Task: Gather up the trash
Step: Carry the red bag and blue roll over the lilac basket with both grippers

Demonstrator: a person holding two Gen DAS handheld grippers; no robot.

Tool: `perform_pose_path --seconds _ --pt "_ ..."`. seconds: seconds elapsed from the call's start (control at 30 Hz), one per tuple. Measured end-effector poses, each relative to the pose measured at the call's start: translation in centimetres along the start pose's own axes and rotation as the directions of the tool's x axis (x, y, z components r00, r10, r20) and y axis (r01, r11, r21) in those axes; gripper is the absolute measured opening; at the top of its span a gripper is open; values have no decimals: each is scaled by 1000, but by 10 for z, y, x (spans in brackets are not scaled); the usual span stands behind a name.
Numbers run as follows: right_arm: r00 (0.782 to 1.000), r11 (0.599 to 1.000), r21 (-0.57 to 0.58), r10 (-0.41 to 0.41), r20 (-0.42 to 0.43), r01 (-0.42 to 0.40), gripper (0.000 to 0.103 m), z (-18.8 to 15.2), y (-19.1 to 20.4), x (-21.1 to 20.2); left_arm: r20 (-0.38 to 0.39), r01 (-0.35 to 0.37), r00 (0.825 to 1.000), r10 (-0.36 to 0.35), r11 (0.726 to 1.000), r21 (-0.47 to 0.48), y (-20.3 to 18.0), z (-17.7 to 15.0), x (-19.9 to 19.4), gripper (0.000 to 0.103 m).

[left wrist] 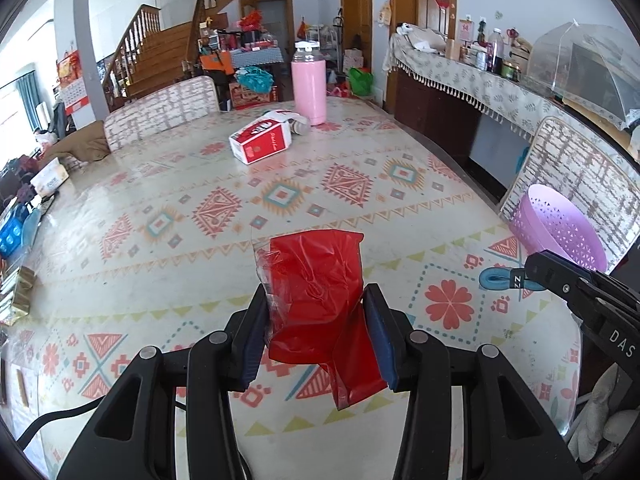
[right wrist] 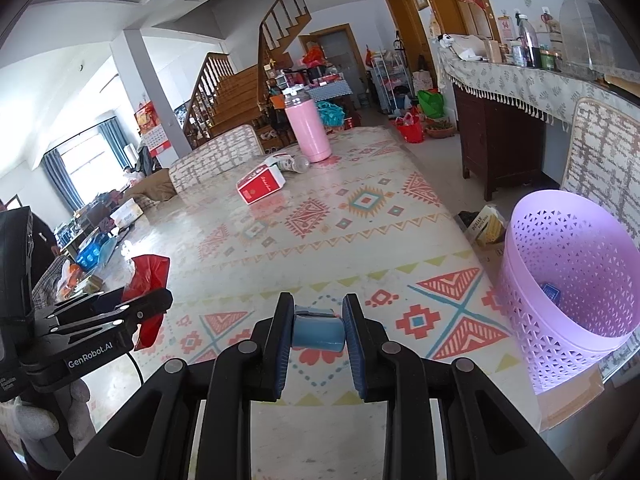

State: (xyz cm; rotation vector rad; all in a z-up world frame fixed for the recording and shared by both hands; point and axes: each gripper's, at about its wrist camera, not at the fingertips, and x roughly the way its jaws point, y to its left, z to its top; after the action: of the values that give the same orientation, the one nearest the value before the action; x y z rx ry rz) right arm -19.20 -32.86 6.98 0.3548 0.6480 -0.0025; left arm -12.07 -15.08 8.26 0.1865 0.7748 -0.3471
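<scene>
Biggest risk: my left gripper (left wrist: 316,332) pinches a floppy red plastic wrapper (left wrist: 316,304) well short of the purple basket (right wrist: 576,280); it hangs loose and could slip or snag the rim. My right gripper (right wrist: 318,330), pressed onto a small blue box (right wrist: 318,330), is nearer the basket; releasing early drops it on the table (right wrist: 360,240). The red carton (right wrist: 260,188), far beyond the basket, is uncollected.

A pink flask (left wrist: 308,82) stands upright on the patterned table (left wrist: 160,200).
</scene>
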Motion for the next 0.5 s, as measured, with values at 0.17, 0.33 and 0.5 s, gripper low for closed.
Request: perform_pose_path --seconds 0.17,0.33,0.5 --pt "1000 1000 24 -6 -7 7 27 3 -9 8 -11 25 1000 -25 1000 9 -5 3 8 45" --pt "1000 999 37 -4 -26 5 27 4 -15 20 -16 38 999 -38 999 10 -6 5 15 45" --pt "999 999 47 -3 -32 4 27 4 -19 27 -23 48 999 -47 999 10 -7 7 21 45"
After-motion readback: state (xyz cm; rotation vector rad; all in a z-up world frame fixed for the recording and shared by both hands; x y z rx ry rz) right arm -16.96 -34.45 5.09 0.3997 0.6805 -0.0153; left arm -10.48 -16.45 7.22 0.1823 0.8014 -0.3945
